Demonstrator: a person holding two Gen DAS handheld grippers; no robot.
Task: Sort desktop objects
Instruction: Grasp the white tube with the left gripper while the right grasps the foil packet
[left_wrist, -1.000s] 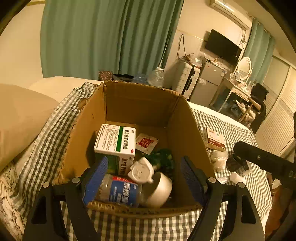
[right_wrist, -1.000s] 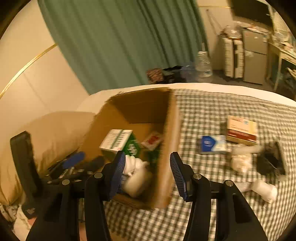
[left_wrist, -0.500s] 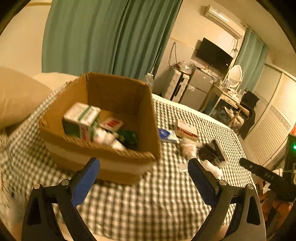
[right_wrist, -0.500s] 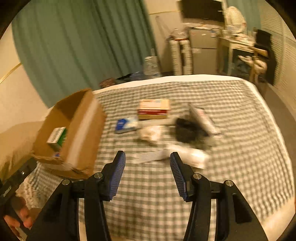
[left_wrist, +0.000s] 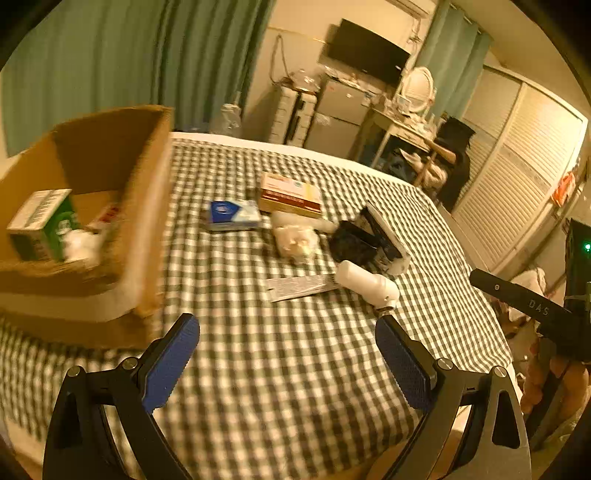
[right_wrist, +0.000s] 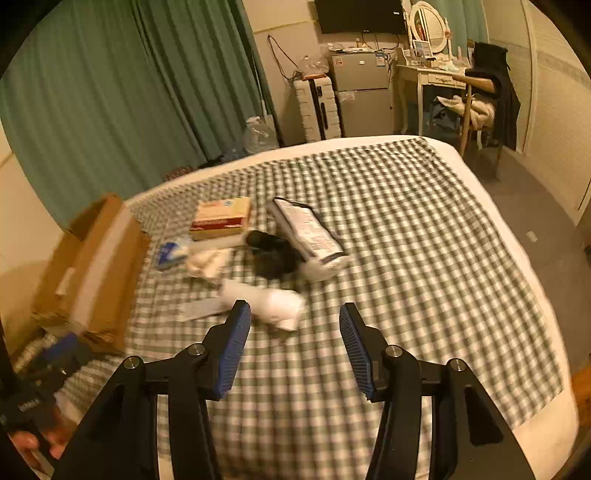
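A cardboard box (left_wrist: 144, 221) stands at the left of the checked cloth (left_wrist: 280, 387) and holds a green-and-white carton (left_wrist: 40, 221). Loose items lie right of it: a blue packet (left_wrist: 232, 216), a red-and-yellow box (left_wrist: 290, 194), a crumpled white wad (left_wrist: 295, 236), a black item (left_wrist: 351, 243), a white pouch (right_wrist: 310, 232), a paper strip (left_wrist: 299, 288) and a white bottle (right_wrist: 266, 302). My left gripper (left_wrist: 288, 354) hangs open and empty over bare cloth near the box's corner. My right gripper (right_wrist: 295, 343) is open and empty, with the bottle just beyond its left finger (right_wrist: 236, 332).
The cloth ends at the white mattress edge (right_wrist: 517, 236) on the right and near side. Beyond it are a dresser with a mirror (right_wrist: 428, 74), a small fridge (right_wrist: 364, 96) and green curtains (right_wrist: 129, 92). A hand (right_wrist: 33, 443) holds the left gripper at lower left.
The left gripper left a blue-labelled bottle in the box, opened wider and swung right. The right gripper swung from over the box to the loose items, and now sits near the white bottle.
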